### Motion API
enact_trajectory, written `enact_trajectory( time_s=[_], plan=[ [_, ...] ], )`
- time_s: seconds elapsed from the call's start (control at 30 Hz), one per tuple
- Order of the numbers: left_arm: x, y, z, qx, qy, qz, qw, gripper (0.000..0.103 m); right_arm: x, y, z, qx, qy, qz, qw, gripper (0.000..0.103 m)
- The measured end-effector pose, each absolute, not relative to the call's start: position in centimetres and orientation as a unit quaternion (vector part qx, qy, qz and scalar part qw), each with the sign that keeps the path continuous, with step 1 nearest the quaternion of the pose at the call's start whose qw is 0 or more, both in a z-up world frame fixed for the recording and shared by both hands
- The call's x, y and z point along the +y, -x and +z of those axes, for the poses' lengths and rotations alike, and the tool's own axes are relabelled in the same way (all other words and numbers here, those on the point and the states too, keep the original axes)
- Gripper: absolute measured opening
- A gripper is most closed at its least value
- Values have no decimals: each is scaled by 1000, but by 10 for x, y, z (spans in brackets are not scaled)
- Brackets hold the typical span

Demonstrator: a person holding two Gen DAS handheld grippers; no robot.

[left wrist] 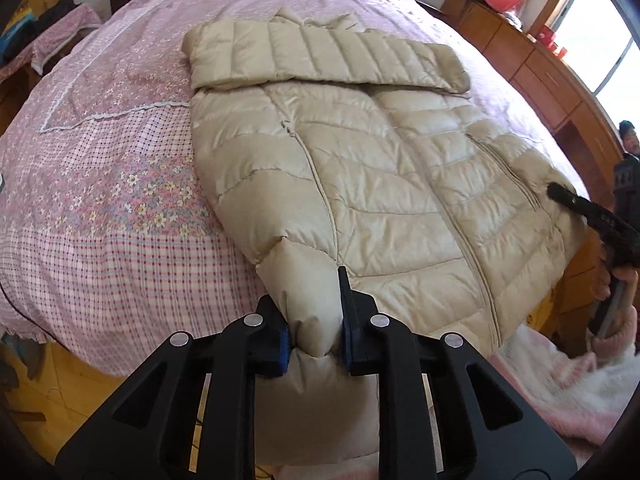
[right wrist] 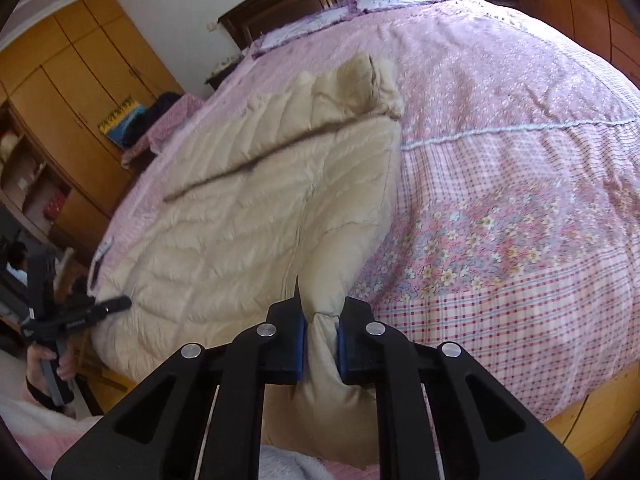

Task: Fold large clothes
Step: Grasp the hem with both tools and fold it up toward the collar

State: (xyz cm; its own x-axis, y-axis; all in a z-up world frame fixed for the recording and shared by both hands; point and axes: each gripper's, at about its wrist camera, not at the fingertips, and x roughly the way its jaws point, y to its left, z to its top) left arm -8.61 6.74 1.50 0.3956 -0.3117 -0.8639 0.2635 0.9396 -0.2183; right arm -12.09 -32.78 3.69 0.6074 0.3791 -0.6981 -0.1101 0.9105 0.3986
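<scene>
A beige quilted puffer jacket [left wrist: 384, 168] lies front-up on the pink bed, with one sleeve [left wrist: 320, 56] folded across its chest. My left gripper [left wrist: 314, 344] is shut on the jacket's near hem corner at one side. My right gripper [right wrist: 320, 344] is shut on the hem corner at the other side [right wrist: 324, 280]. The jacket also shows in the right wrist view [right wrist: 248, 216]. The right gripper shows at the right edge of the left wrist view [left wrist: 560, 196]. The left gripper shows at the lower left of the right wrist view [right wrist: 116, 304].
The bed's pink floral and checked cover [left wrist: 120, 184] spreads around the jacket. Pillows [right wrist: 384, 0] lie by the dark headboard. Wooden cabinets [left wrist: 532, 64] stand along one side and wardrobes [right wrist: 72, 72] along the other. A person [left wrist: 632, 140] is seen in the background.
</scene>
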Motion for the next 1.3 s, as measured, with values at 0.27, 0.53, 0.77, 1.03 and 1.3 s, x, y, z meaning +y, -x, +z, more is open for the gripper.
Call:
enact_trajectory(
  time_s=[0.27, 0.53, 0.77, 1.03, 1.3],
  plan=[
    [71, 109, 54, 511, 25, -189, 838, 17, -331, 139, 69, 396, -165, 163, 889, 12],
    [78, 96, 82, 467, 52, -187, 863, 17, -330, 131, 93, 363, -156, 170, 903, 12],
    [81, 63, 105, 430, 71, -179, 882, 17, -324, 93, 113, 334, -127, 165, 919, 12],
    [85, 9, 106, 407, 72, -145, 899, 18, -319, 43, 122, 316, -117, 141, 931, 12],
    [72, -40, 82, 408, 12, -107, 907, 19, -310, -6, 106, 326, -86, 105, 936, 12]
  ],
)
